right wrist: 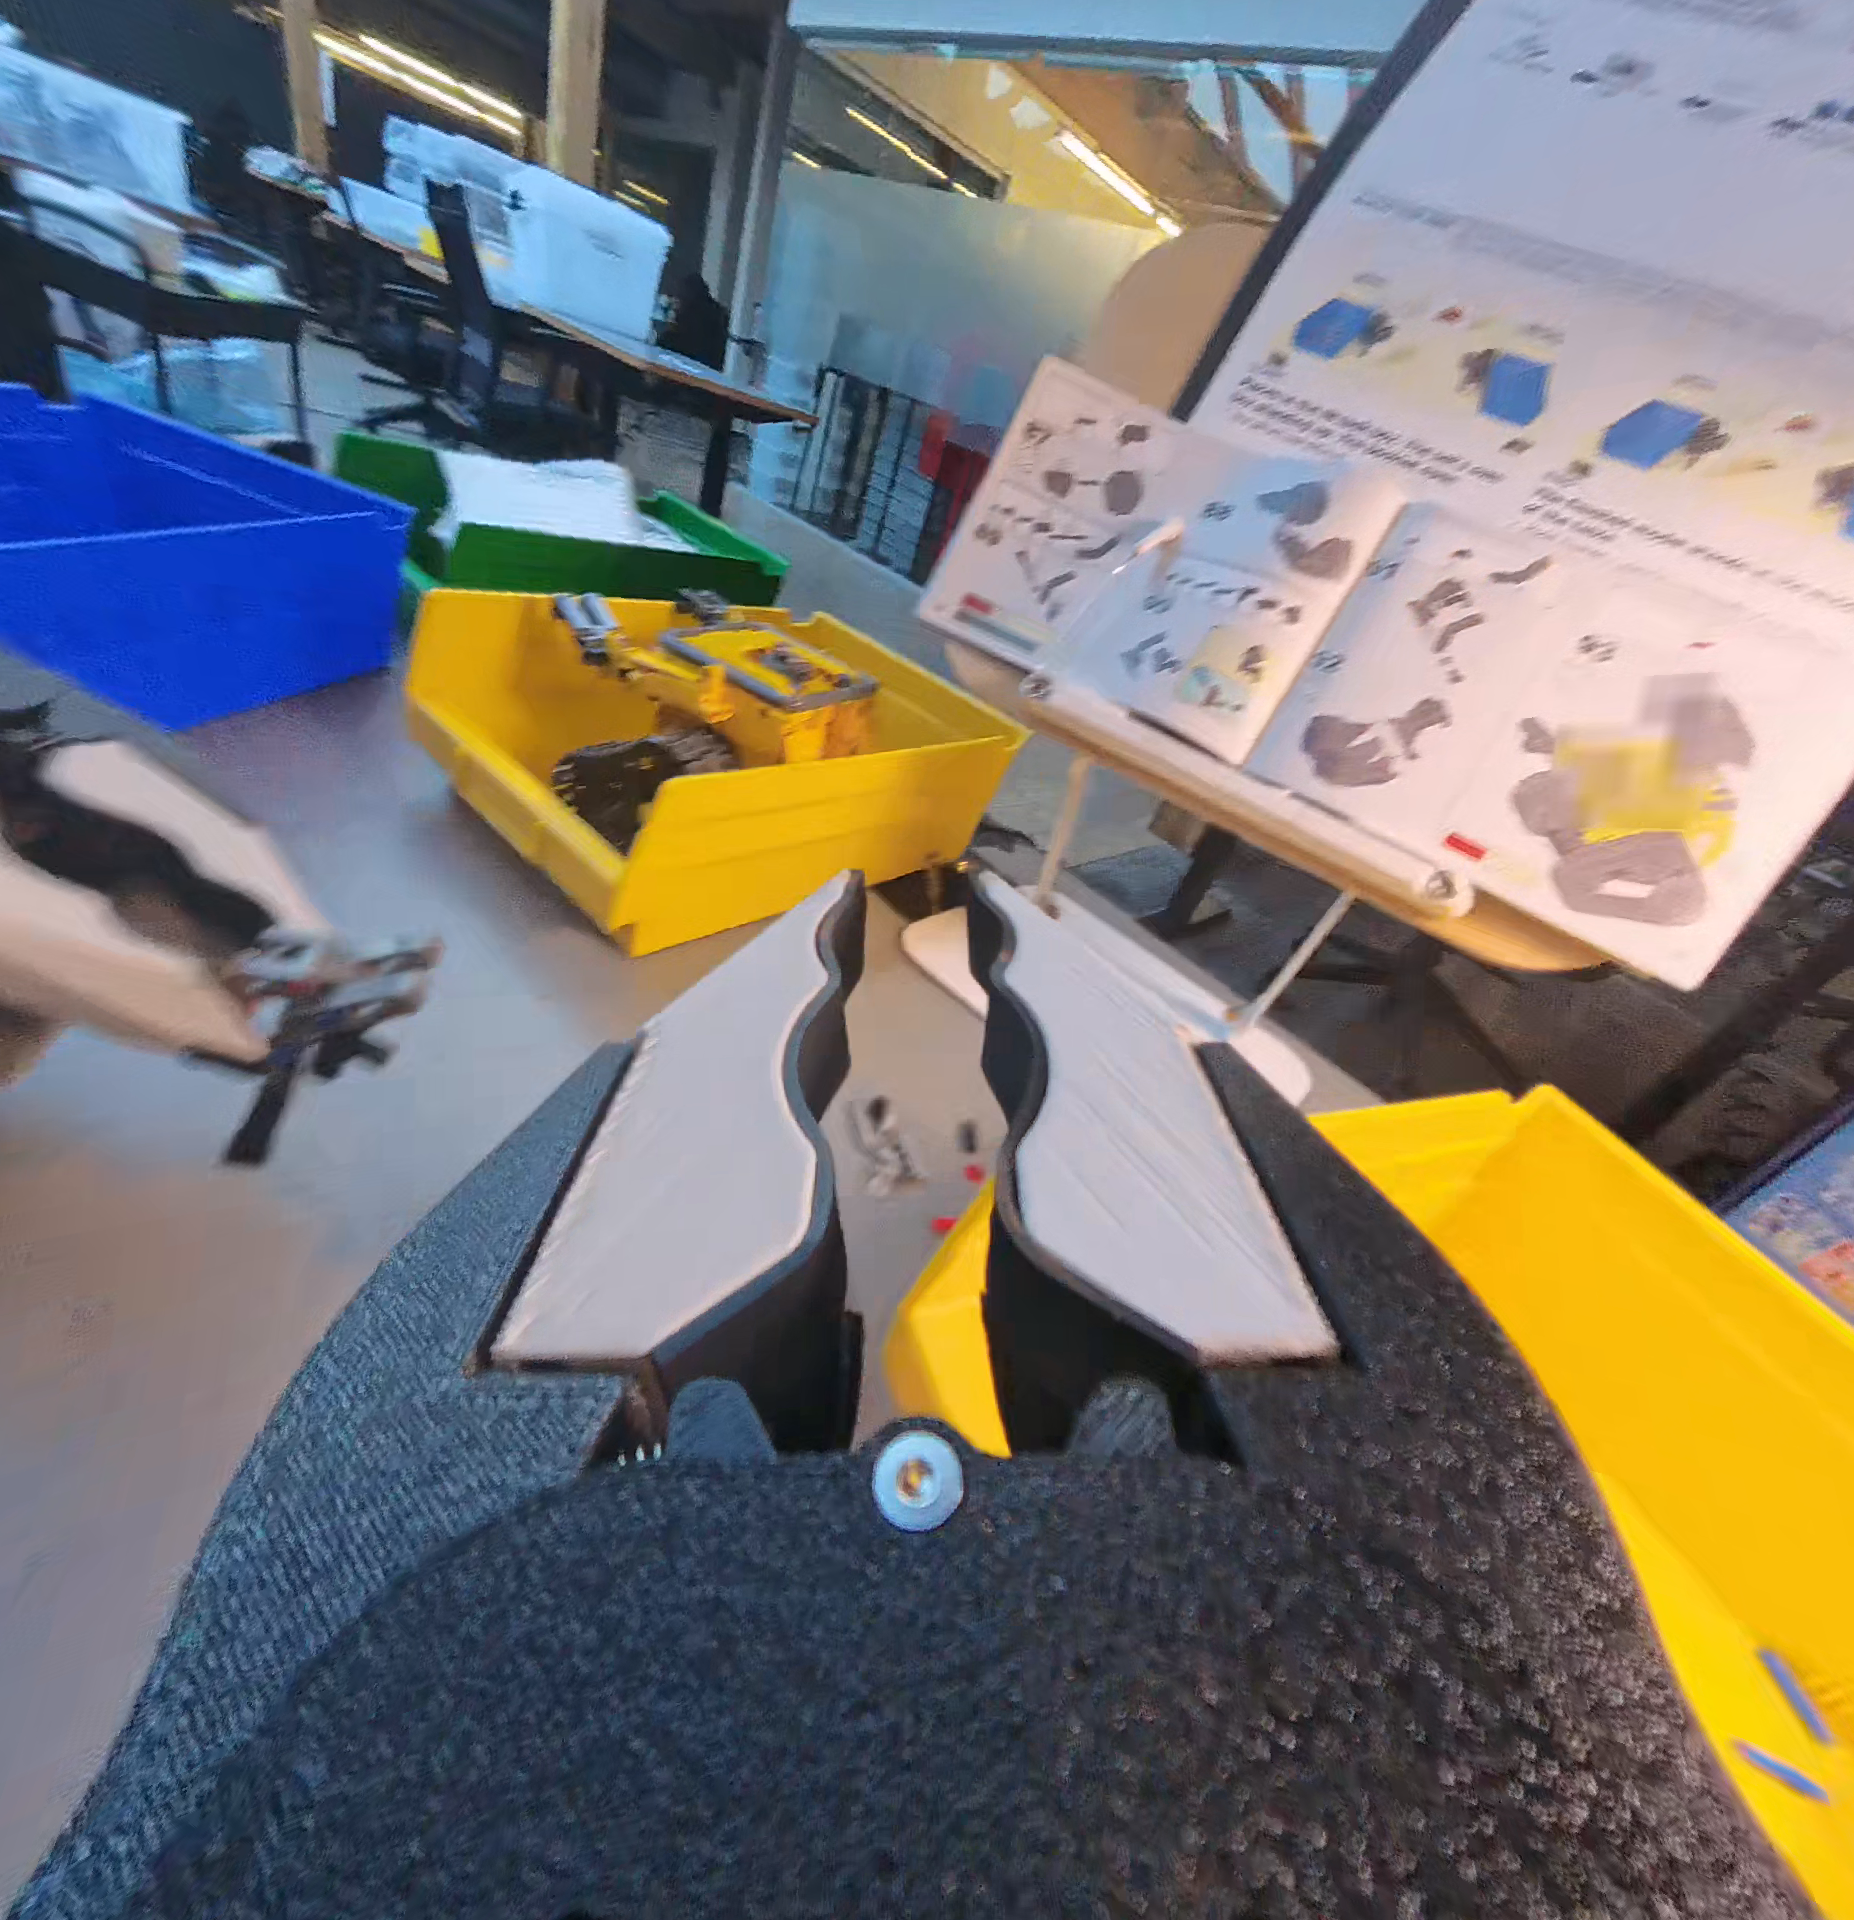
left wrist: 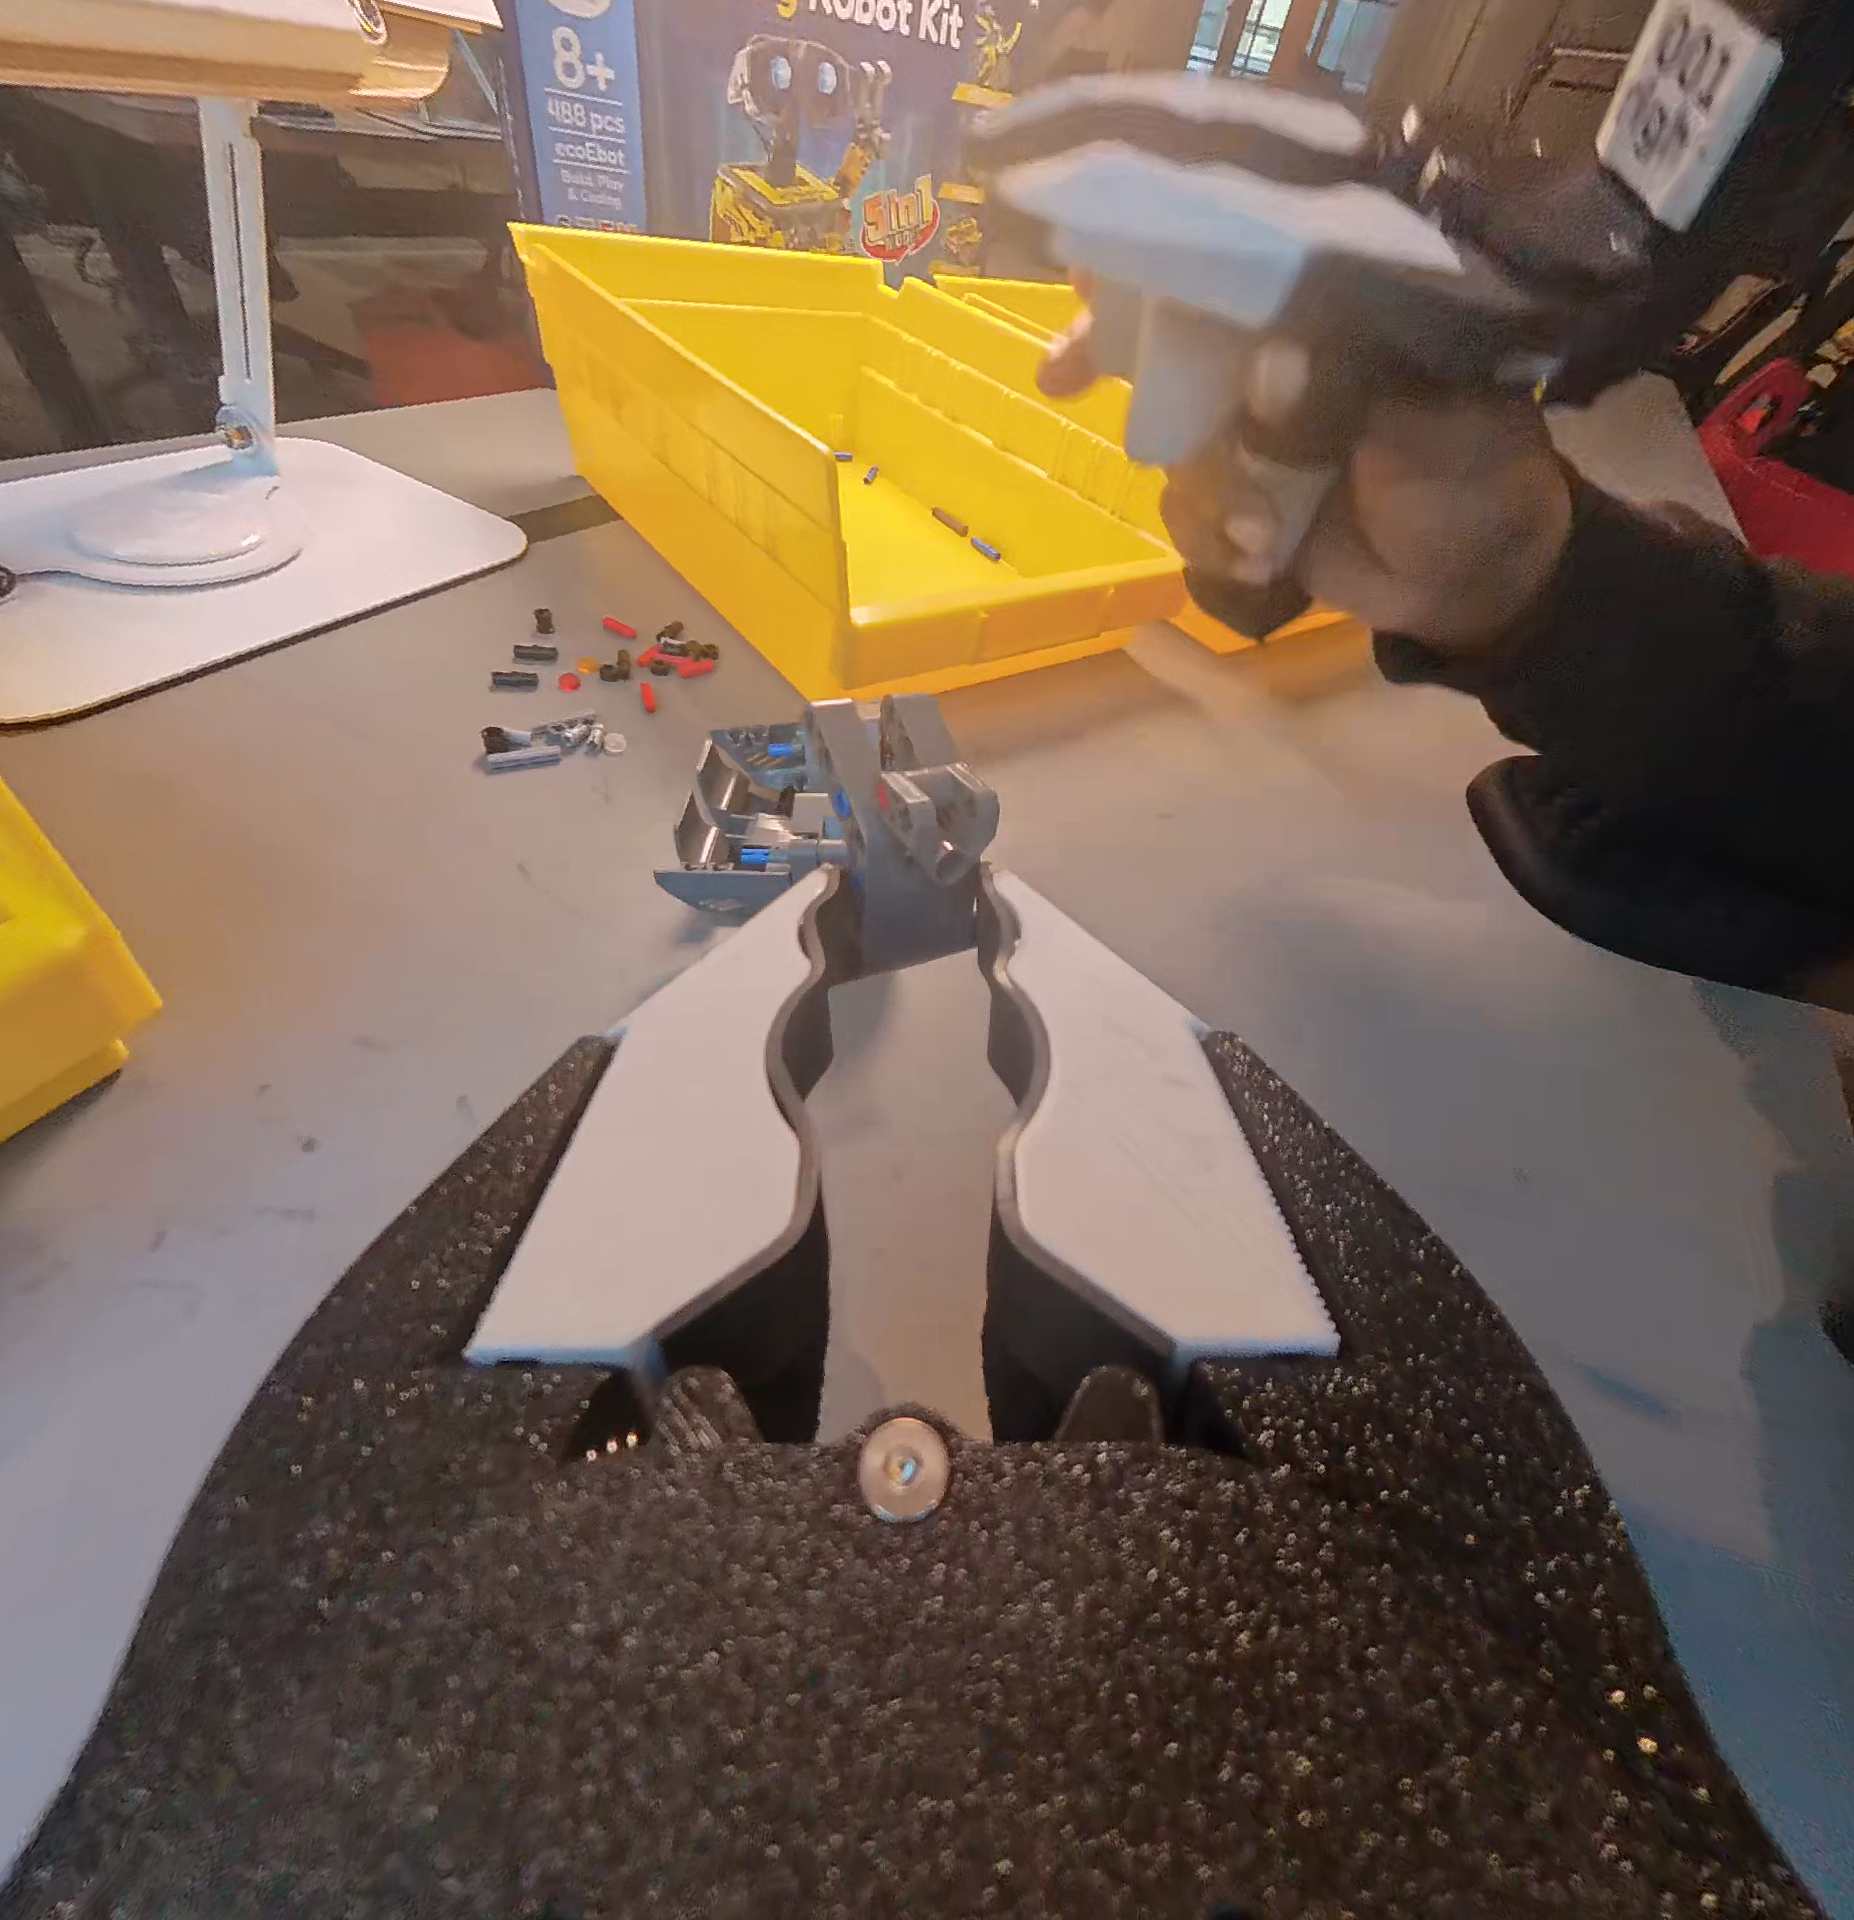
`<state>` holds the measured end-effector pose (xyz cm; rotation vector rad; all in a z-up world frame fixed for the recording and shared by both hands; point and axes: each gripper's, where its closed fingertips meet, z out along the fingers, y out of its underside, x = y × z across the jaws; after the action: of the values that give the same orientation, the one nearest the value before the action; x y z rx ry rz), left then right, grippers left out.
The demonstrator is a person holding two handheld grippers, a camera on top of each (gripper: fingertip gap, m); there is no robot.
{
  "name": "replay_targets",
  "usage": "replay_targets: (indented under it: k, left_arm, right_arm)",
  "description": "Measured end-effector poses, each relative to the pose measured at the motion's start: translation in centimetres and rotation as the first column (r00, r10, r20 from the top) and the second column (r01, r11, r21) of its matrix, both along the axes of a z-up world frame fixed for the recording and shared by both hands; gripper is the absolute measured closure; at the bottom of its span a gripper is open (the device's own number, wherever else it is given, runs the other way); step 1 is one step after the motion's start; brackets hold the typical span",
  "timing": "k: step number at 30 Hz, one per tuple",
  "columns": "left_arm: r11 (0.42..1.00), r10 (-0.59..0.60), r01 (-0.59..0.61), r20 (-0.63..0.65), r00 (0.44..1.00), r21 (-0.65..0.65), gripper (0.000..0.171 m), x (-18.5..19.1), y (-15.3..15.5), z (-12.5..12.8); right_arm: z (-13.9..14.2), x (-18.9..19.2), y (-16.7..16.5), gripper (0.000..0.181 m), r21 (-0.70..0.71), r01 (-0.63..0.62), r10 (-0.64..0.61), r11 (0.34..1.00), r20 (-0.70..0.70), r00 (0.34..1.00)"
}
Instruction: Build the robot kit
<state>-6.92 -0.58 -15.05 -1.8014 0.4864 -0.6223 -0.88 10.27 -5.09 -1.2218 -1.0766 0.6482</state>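
The grey table (left wrist: 331, 987) spread wide under both views. At twelve o'clock in the left wrist view sat a big yellow divided bin (left wrist: 850, 468), a few small blue and grey pins lying in its near compartment, with a printed kit box (left wrist: 757, 114) standing behind it. Over in the right wrist view, a blue bin (right wrist: 175, 561) sat at ten o'clock, a green bin (right wrist: 590, 540) beside it, and at twelve a yellow bin (right wrist: 715, 790) carried a partly built yellow model with black treads. An open instruction booklet (right wrist: 1370, 665) leaned on a stand at two o'clock.

The left gripper (left wrist: 907, 883) had its fingers clamped on a grey brick assembly (left wrist: 850, 810), right at the tips, the assembly's far end down at the table. The right gripper (right wrist: 915, 894) hung above the table, fingers a little apart with nothing between them; in the left wrist view it showed blurred at two o'clock.

Smallest of all, loose red and black pieces (left wrist: 611, 665) lay scattered at eleven o'clock, near the divided bin.
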Motion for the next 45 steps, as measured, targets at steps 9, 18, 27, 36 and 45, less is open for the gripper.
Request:
replay_targets:
  k: [9,18,27,36,45]
  left_arm:
    - [0.999,0.012,-0.010,0.057,0.998,-0.032,0.148,-0.3,0.2,-0.3]
    - [0.999,0.017,-0.014,0.063,0.998,-0.048,0.148,-0.9,0.5,-0.7]
    - [0.999,-0.001,0.002,0.032,0.999,-0.033,0.148,-0.4,0.3,-0.8]
    - [0.991,0.133,-0.132,0.073,0.988,-0.014,0.148,-4.4,1.2,0.9]
    - [0.991,0.131,-0.129,0.137,0.982,-0.020,0.148,-4.7,1.1,1.5]
  right_arm:
    - [4.0,-6.8,20.3,0.163,-0.104,0.200,-0.201,0.974,0.003,0.980]
    - [1.3,-8.6,25.5,0.173,-0.135,0.279,-0.271,0.951,0.070,0.960]
    - [0.9,-8.5,25.0,0.171,-0.114,0.253,-0.242,0.961,0.103,0.965]
    - [-1.7,-7.6,5.9,0.158,-0.217,-0.313,0.380,0.925,0.460,0.803]
    - [-13.9,-3.5,-5.3,0.112,-0.334,-0.314,0.438,0.889,0.820,0.368]
